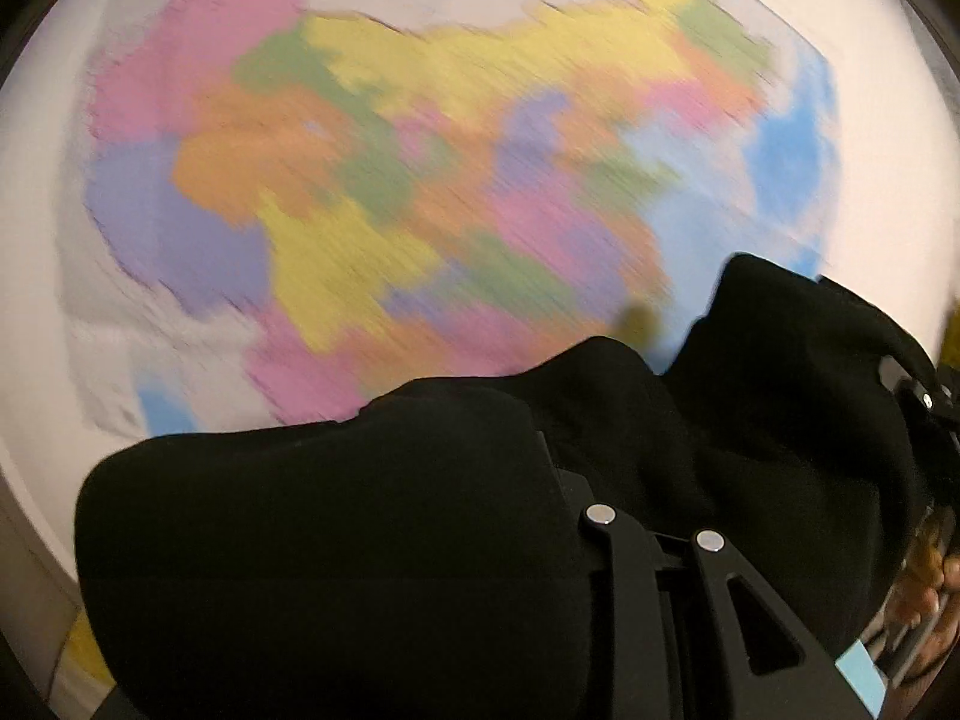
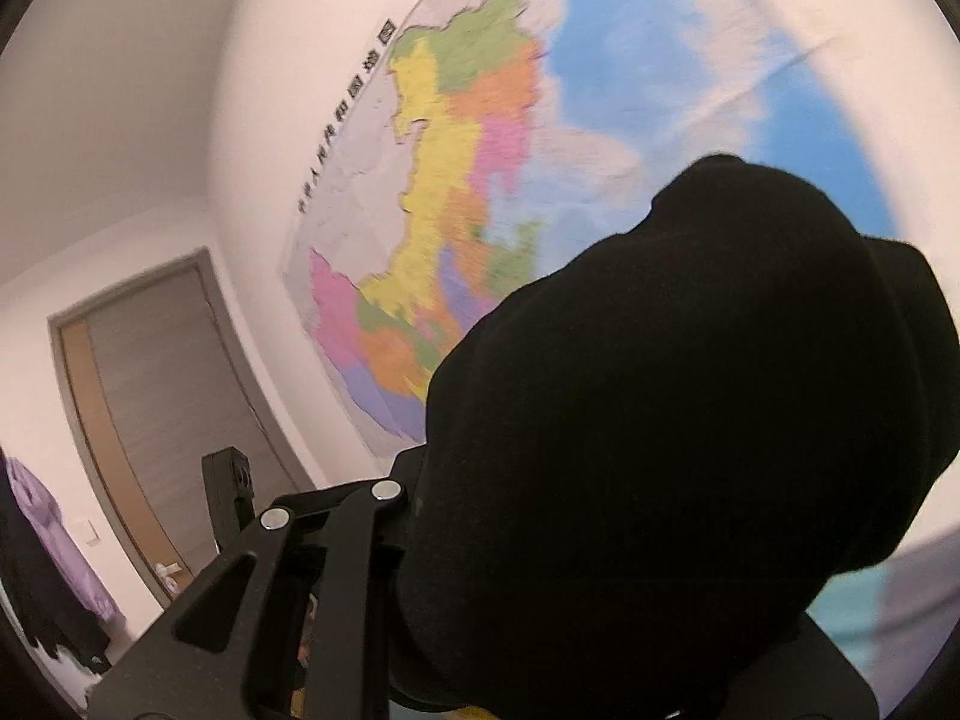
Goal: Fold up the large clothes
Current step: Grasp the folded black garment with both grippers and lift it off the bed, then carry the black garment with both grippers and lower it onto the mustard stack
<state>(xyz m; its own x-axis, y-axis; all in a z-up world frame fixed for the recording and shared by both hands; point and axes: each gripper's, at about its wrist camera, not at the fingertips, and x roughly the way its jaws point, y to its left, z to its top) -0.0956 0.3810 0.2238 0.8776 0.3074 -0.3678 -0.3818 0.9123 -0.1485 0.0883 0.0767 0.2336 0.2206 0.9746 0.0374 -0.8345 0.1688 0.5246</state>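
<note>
A black garment (image 1: 360,528) is bunched over my left gripper (image 1: 654,516) and hides its fingertips; only the black linkage arms with two silver pins show. The gripper is raised and points at the wall. The same black garment (image 2: 690,420) drapes over my right gripper (image 2: 414,516) and covers its fingers too; the linkage shows at the lower left. Both grippers seem shut on the cloth, held up in the air. The rest of the garment hangs out of view.
A large coloured wall map (image 1: 420,180) fills the left wrist view, blurred by motion, and shows in the right wrist view (image 2: 456,210). A grey door (image 2: 162,396) stands at the left. Purple and dark clothes (image 2: 42,546) hang beside it. A hand (image 1: 924,594) shows at the right edge.
</note>
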